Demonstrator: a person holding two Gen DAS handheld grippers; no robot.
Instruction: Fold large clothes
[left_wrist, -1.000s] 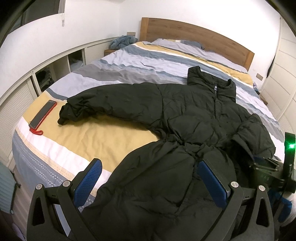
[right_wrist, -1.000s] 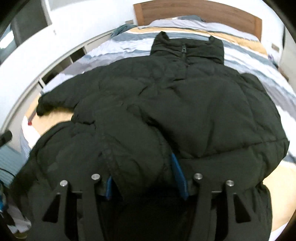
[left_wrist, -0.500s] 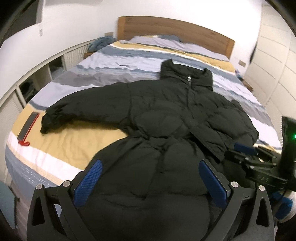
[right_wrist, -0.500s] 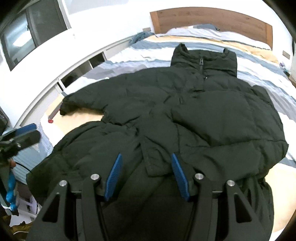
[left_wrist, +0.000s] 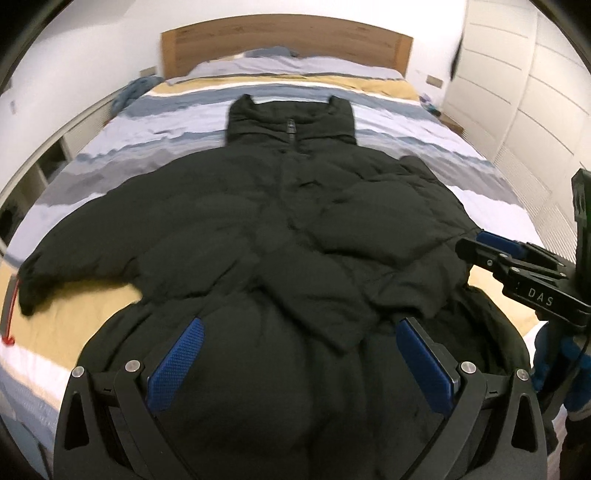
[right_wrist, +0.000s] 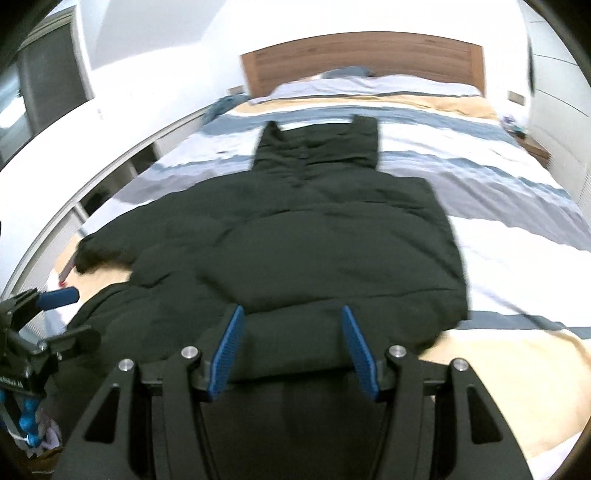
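Black puffer jacket (left_wrist: 280, 229) flat on bed (left_wrist: 369, 96), hem at foot edge. Left gripper (left_wrist: 299, 365), right gripper (right_wrist: 291, 354): fingers spread, grasping nothing.

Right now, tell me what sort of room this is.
Most likely a bedroom: a bed with striped bedding, a wooden headboard against the wall, and white wardrobe doors alongside. A black puffer jacket lies spread on the bed.

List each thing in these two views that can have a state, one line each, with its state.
Black puffer jacket: spread on bed, zipped, one sleeve folded across front, other sleeve stretched out.
Left gripper: open, empty.
Right gripper: open, empty.
Bed: made, striped cover.
Phone: lying by outstretched cuff.
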